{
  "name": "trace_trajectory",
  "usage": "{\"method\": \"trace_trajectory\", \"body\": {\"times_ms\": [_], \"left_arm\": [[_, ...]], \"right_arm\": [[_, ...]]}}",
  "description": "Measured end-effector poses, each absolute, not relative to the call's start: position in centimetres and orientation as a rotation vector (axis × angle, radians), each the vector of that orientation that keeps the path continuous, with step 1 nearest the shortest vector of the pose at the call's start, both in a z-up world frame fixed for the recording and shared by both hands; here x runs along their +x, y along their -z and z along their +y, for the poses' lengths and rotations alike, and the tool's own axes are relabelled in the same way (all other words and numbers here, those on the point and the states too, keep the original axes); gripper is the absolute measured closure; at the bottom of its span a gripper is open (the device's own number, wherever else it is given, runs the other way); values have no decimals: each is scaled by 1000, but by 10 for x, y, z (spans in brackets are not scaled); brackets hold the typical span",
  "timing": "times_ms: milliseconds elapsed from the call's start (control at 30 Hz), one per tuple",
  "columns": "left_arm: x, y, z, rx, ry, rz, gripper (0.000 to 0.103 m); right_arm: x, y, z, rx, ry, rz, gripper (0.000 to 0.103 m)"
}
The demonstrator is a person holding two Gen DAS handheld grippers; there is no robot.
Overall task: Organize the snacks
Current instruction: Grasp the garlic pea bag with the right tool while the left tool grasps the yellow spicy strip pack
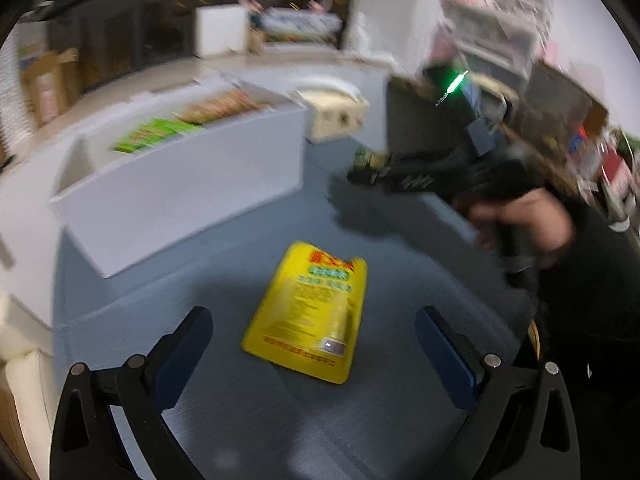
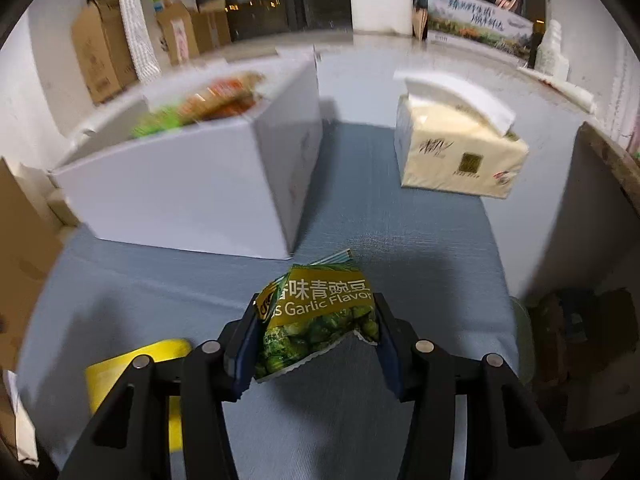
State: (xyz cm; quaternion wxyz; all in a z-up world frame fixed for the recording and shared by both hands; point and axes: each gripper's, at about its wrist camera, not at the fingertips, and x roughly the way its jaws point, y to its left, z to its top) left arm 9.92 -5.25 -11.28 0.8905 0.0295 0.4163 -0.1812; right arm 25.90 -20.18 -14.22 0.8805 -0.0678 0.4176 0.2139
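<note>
- My right gripper (image 2: pixel 316 332) has its pads pressed on the green pea packet (image 2: pixel 320 312), pinched just above the worktop (image 2: pixel 360 208).
- My left gripper (image 1: pixel 316 344) is wide open and empty, over the yellow pouch (image 1: pixel 312 312) lying flat.
- Step in hand, I judge: picking up.
- Next: carry the peas to the white box (image 2: pixel 192 192) and drop them beside the snacks inside.

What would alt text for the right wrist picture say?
A hand-held gripper clamps a green pea snack bag above a blue table. Behind stand a white box of snacks and a tissue pack; a yellow pouch lies at lower left.
</note>
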Motion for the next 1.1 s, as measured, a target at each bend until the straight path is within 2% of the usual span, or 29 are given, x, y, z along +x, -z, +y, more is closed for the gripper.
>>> {"method": "trace_trajectory", "body": {"times_ms": [267,500,533,600,667,733,767,1100], "left_arm": [[157,160,-83,181,461,1002,0],[183,184,-100,265,463,1072,2],[184,186,-101,266,466,1083,6],[183,183,-103,268,471,1059,23],[185,181,-102,253,469,1061,28],[181,173,-98,224,468,1030,45],[177,166,-95,217,452,1011,56],[119,86,-55,80,386,783,58]], "right_arm": [[172,103,-235,-72,-521,778,48],[144,106,-251,-20,-515,770,48],[142,106,-253,-20,-510,770,48],[140,108,-255,-26,-501,770,48],[140,110,-256,-22,-499,775,48],[141,110,-257,-12,-498,777,48],[140,110,-257,-7,-501,776,48],[135,104,-246,-20,-534,751,48]]}}
